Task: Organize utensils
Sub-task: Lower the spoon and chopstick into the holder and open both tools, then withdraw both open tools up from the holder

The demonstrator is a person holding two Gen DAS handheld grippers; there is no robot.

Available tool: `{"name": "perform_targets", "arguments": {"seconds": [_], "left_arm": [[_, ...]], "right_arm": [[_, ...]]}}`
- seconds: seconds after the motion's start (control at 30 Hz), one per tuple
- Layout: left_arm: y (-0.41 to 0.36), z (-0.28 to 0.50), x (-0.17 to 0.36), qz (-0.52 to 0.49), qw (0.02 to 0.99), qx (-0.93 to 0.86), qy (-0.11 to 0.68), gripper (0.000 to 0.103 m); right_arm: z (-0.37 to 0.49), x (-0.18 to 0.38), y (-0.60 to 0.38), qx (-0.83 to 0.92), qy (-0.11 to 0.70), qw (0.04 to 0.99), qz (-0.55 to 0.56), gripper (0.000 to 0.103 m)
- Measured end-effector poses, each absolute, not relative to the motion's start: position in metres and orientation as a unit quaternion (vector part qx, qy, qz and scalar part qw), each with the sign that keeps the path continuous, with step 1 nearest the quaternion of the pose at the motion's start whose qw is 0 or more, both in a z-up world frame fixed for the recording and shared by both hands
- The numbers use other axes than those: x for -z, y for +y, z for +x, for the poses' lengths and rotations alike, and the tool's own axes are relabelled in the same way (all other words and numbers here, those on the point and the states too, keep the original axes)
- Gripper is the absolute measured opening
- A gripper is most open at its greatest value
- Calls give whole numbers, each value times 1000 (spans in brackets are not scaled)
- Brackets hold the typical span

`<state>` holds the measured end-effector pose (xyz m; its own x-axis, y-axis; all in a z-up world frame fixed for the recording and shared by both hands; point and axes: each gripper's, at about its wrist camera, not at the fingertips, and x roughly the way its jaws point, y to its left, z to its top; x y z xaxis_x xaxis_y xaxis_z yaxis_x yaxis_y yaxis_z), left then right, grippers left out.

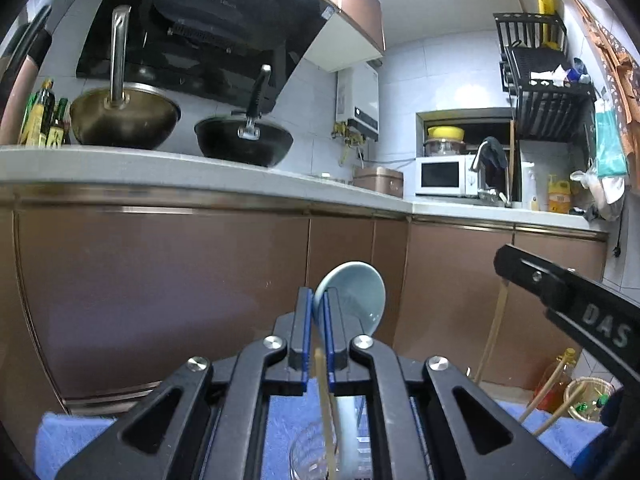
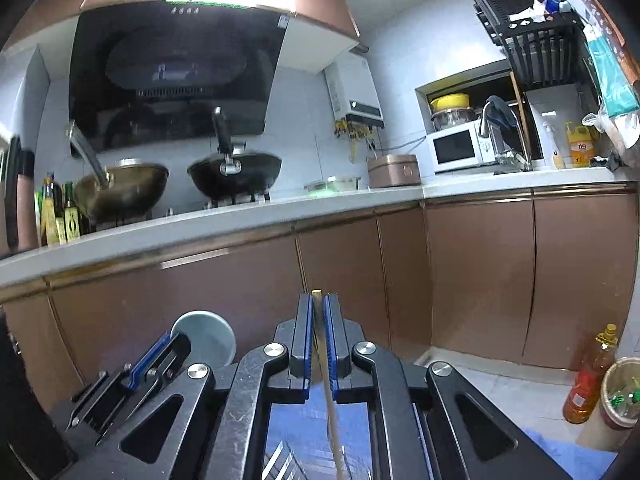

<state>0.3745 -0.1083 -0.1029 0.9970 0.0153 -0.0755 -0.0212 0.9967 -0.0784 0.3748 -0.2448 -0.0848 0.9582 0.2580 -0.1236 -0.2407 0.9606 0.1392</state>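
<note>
A: While the left wrist view looks level at the cabinets, what does the left hand-held gripper (image 1: pixel 317 322) carry?

B: Its jaws are clamped on the rim of a pale blue bowl (image 1: pixel 352 300). The bowl stands on edge, hollow side to the right, in the air in front of the cabinet doors (image 1: pixel 160 288). A thin chopstick (image 1: pixel 325 408) runs below the jaws, and under it I see a glass (image 1: pixel 308 456) and a rack (image 1: pixel 362 440) on a blue cloth (image 1: pixel 72 440).

A: And the right one, from this view?

B: Only its black body (image 1: pixel 576 304) enters at the right. Two more chopsticks (image 1: pixel 548 396) lean near a bin (image 1: pixel 588 398).

A: In the right wrist view?

B: The right hand-held gripper (image 2: pixel 317 324) is pressed together on a chopstick (image 2: pixel 332 408); the tip shows just above the pads and the rest hangs down toward the cloth (image 2: pixel 560 452). The bowl (image 2: pixel 208 340) is at the left, in the other gripper (image 2: pixel 160 354).

A: How to do this step well?

B: I think both things go down to the rack. Keep the bowl on edge so it meets a slot, lower slowly, and open the jaws only when the rim rests. The chopstick is held near one end, so it may swing; keep it vertical. The bench (image 2: pixel 280 208) with its pans is well apart, not needed.
</note>
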Motion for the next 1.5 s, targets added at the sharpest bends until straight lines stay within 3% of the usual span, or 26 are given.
{"name": "perform_targets", "arguments": {"seconds": [0.1,0.17,0.23,0.43,0.67,0.73,0.9,1.03,1.13,1.5], "left_arm": [[-109,374,115,-31,998,-5,49,7],[-110,370,119,-18,999,-4,49,9],[-109,368,120,-12,998,7,58,23],[-98,354,113,-28,998,21,55,28],[-76,325,95,-53,995,39,70,28],[-68,310,84,-56,994,50,75,36],[-41,268,51,-71,994,57,63,41],[-20,226,21,-80,995,45,44,56],[-10,200,4,-82,995,38,35,70],[6,135,-15,-85,992,62,63,71]], "right_arm": [[365,95,-243,-128,88,986,53,8],[357,97,-243,-125,94,986,50,18],[346,93,-248,-119,92,987,60,43],[307,65,-264,-104,66,989,79,62],[245,38,-282,-86,54,991,88,73],[233,34,-286,-77,57,991,93,78],[197,26,-309,-61,67,986,140,92],[166,19,-324,-44,57,984,161,103],[142,15,-329,-40,47,984,166,103],[70,11,-333,-21,12,987,160,103]]}}
